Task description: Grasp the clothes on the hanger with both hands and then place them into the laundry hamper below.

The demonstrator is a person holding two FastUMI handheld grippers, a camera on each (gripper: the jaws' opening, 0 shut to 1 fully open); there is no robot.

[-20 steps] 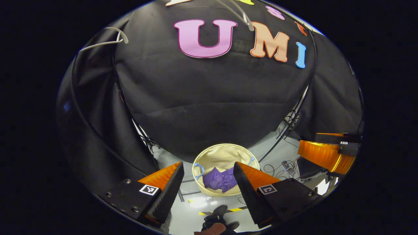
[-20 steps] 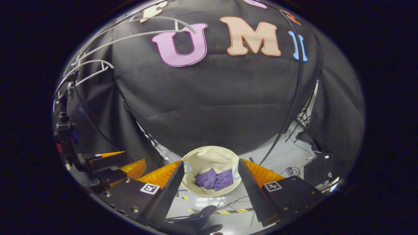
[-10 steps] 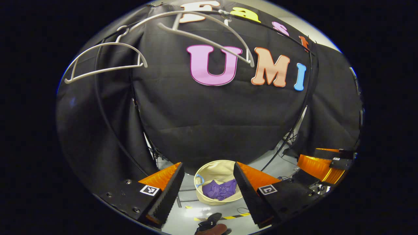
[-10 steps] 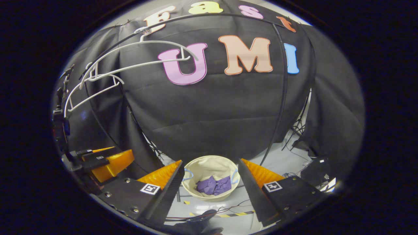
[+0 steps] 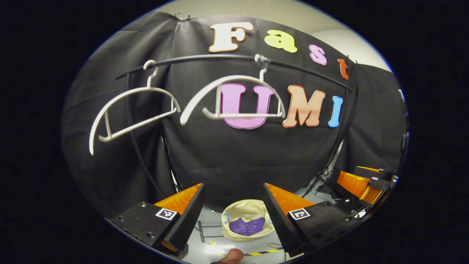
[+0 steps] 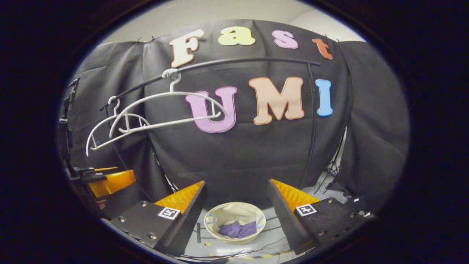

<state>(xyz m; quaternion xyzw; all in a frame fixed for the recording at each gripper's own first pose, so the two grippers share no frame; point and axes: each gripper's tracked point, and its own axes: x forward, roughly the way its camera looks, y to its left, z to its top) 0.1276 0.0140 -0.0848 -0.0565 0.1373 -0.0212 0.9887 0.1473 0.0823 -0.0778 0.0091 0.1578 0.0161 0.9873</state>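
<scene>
Crumpled purple garment (image 5: 247,226) lies inside round cream fabric hamper (image 5: 244,209), bottom centre of frame, so placement looks done. Two white plastic hangers (image 5: 234,99) hang bare on black rail (image 5: 205,59), upper half. Left gripper (image 5: 233,209) and right gripper (image 6: 236,205) both spread apart, holding nothing.

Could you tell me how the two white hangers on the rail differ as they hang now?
In the left gripper view, the left hanger hangs tilted, its bar sloping down to the left, while the right hanger hangs about level. The left hanger sits near the end of the rail, the right hanger nearer its middle. Both are white, bare and hooked on the rail.
</scene>
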